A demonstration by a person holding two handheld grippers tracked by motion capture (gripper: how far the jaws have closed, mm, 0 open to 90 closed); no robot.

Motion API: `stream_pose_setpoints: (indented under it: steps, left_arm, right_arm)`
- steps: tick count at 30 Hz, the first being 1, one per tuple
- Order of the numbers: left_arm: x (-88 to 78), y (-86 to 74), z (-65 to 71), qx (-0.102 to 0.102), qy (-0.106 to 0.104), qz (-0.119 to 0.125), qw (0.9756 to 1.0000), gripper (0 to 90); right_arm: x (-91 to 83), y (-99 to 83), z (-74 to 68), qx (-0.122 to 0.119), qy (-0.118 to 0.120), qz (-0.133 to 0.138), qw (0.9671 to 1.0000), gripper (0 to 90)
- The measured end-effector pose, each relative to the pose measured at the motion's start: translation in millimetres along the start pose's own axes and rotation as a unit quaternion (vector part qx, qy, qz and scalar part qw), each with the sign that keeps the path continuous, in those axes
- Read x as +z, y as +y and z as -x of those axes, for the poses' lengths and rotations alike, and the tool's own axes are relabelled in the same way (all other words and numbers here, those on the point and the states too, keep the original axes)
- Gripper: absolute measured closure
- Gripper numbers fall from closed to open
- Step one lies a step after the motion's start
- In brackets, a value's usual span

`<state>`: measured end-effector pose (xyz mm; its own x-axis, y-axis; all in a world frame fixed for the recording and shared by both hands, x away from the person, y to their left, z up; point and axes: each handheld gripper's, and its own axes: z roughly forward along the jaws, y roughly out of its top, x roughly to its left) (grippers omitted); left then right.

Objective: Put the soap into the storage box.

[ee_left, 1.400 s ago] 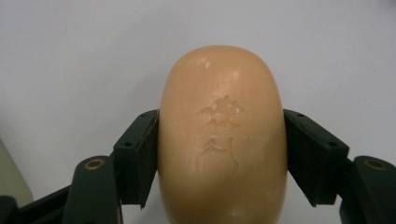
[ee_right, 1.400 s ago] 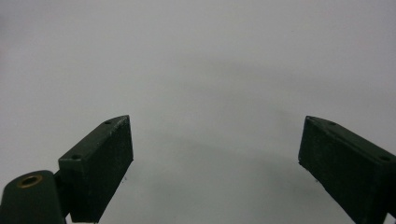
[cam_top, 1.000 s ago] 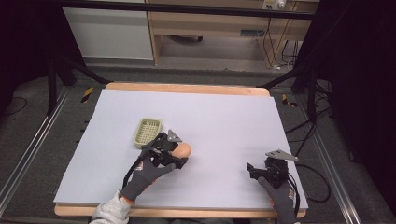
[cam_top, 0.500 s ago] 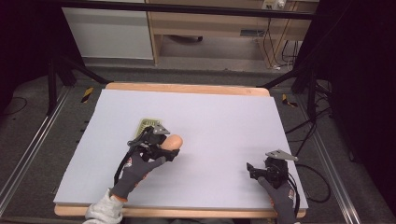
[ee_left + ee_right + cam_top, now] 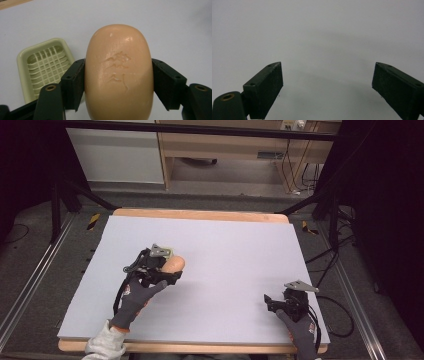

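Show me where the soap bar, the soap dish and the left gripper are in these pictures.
soap bar (image 5: 118,72), left gripper view, on its stamped top face.
soap dish (image 5: 46,66), left gripper view, on its slatted grid floor.
left gripper (image 5: 167,270), high view, between the fingertips shut on the soap bar.

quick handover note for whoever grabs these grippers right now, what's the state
Left gripper: shut on the bar of soap, held clear above the table.
Right gripper: open, nothing between the jaws, resting low at the table's near right corner.
Soap dish: sits on the table beside and beyond the soap, with nothing in it.
Done: soap is gripped and lifted.
Left: probably carry the soap over the dish, set it in and open the jaws.
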<state>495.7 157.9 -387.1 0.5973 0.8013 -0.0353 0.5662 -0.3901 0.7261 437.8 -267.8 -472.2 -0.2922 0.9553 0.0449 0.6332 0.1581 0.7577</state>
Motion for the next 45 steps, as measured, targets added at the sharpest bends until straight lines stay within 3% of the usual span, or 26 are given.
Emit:
stream_pose_setpoints:
  steps: [17,36,45]
  left_arm:
    - [-0.3,0.3,-20.7,-0.027,0.026,0.009,0.9993,31.7]
    - [12.1,0.9,-42.0,-0.041,0.051,-0.004,0.9979,31.7]
    - [17.8,1.8,-56.6,-0.057,0.063,-0.005,0.9964,31.7]
  right_arm:
    - [0.7,0.1,-0.1,0.000,0.001,0.000,1.0000,10.1]
    - [1.3,0.3,-0.4,-0.001,-0.001,0.001,1.0000,9.9]
    - [2.1,0.3,0.0,-0.003,0.000,-0.001,1.0000,9.9]
